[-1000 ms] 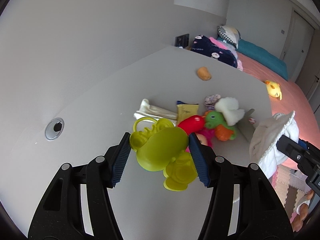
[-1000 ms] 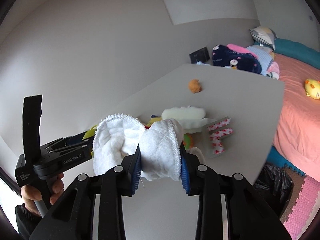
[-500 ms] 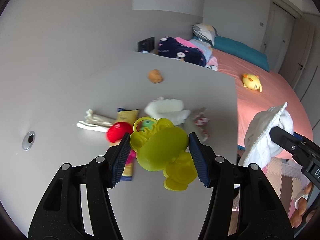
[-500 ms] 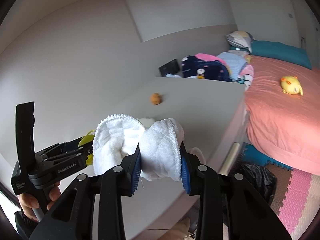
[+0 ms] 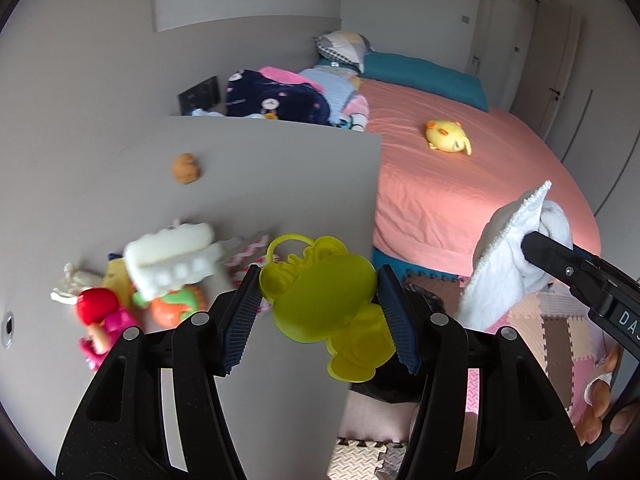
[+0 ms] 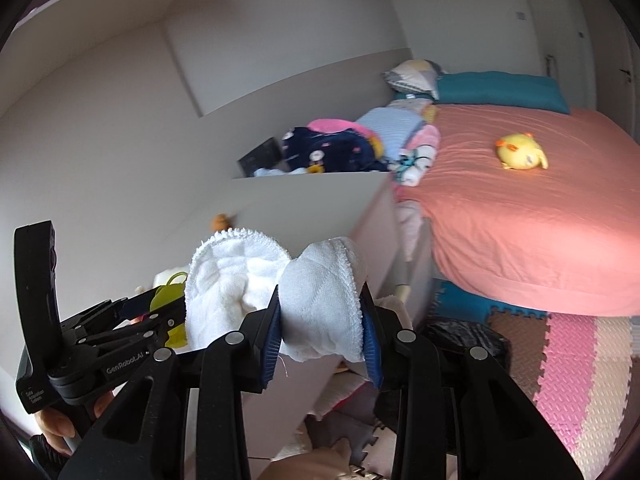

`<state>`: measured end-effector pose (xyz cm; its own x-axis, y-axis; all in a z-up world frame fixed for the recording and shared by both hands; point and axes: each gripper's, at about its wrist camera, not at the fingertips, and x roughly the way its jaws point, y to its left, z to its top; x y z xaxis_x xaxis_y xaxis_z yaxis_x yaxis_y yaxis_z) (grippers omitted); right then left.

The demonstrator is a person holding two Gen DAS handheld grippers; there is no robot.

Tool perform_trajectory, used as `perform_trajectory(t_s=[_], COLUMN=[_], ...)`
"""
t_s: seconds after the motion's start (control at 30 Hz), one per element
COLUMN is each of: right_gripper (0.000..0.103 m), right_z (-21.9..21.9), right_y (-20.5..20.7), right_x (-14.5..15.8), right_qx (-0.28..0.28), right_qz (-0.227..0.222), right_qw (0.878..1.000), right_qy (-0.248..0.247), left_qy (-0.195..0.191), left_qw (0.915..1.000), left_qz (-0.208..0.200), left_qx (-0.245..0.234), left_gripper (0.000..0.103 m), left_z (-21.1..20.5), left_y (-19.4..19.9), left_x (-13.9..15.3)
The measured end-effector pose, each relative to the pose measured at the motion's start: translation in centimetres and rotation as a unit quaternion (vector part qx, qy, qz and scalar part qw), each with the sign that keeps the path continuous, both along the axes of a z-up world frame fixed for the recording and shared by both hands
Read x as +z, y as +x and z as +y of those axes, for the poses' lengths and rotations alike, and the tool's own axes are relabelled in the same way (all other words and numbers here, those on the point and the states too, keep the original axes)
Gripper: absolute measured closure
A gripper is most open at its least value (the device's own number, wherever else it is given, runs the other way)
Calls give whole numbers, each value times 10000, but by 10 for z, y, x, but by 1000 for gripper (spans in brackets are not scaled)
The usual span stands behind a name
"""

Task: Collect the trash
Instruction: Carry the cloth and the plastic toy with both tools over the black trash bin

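1. The left gripper (image 5: 318, 316) is seen nearest in the left wrist view, its jaws clenched on a yellow-green plastic toy (image 5: 320, 300); the toy is glossy, flat and lobed, with a thin loop at its top.
2. The right gripper (image 6: 320, 332) is seen with its jaws clenched on a white cloth (image 6: 316, 292); the cloth is quilted, bunched, and edged with small scallops.
3. Since a second ago, both grippers have been swung away from the bench (image 5: 280, 184) toward its right edge; the grips have been kept unchanged.
4. The yellow-green toy is now held over the bench's right edge, and the cloth is held past that edge, above the floor.
5. A black trash bag (image 6: 468, 336) is partly seen on the floor beyond the right gripper, beside foam floor mats (image 6: 580, 360) in pink and cream.
6. A blurred heap of toys (image 5: 152, 276) is left on the bench, well to the left of the held toy.
7. A small orange lump (image 5: 186, 168) is set alone farther back on the smooth grey bench.
8. A bed (image 5: 460, 176) with a pink sheet is seen beyond the edge, with a yellow plush toy (image 5: 446, 142) on it.
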<state>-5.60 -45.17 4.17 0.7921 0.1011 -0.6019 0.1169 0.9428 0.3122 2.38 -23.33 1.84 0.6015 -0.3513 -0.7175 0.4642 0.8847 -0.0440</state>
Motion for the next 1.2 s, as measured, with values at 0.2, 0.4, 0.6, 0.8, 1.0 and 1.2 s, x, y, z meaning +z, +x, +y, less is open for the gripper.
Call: perform_trajectory(t_s=[0.2,0.4,0.6,0.8,1.0,1.2], right_gripper=[66,66,65,65,59,31], right_z=[-38,-78,-114,-134,-146,-159], right_y=[-1,-3,-4,3,21,38], right_x=[-6,-13,-17,-22,-29,-29], right_qx=[-381,-804,-1180,-1362,-1397,-1702], right_qz=[95,217,300,436,609,728], right_qw=[9992,9965,9926,9897,9883,9815], right_qy=[-11,3,29,15,-30,-489], left_qy=[48,139,226,341,413,485], left_qw=[9993,9971,9932,9889,9867,9849], left_qz=[104,199,322,421,591,662], left_qx=[-353,-728,-1096,-1384,-1460,-1526], left_gripper=[45,45,45,45,45,6], left_z=[-42,-82,-121,-146,-158,-164], left_y=[3,6,8,10,18,25], left_x=[-8,-18,-27,-37,-49,-54])
